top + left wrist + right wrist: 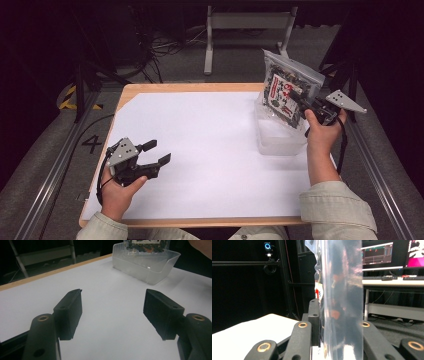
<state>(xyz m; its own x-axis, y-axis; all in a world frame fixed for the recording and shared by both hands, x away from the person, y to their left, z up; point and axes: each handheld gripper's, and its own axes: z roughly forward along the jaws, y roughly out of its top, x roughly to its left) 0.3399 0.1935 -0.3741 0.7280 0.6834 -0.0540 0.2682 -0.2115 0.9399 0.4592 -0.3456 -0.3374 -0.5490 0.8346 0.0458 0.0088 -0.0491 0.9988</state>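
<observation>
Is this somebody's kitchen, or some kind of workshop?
Probably a lab: the table stands among dark metal frames, a camera is mounted on a pole, and lit monitors sit on a desk behind.

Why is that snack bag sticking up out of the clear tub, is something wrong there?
Nothing is spilled or damaged. The snack bag stands tilted above the clear tub because the right gripper is clamped on it. The left gripper is open over the white sheet.

Wooden table (175, 88) under white sheet (200, 150). Beyond table: grey carpet floor (175, 65), white metal stand (247, 22), cable tangle (160, 47). Lit monitors (378, 252) on desk (392, 282) behind. Surroundings dark.
</observation>
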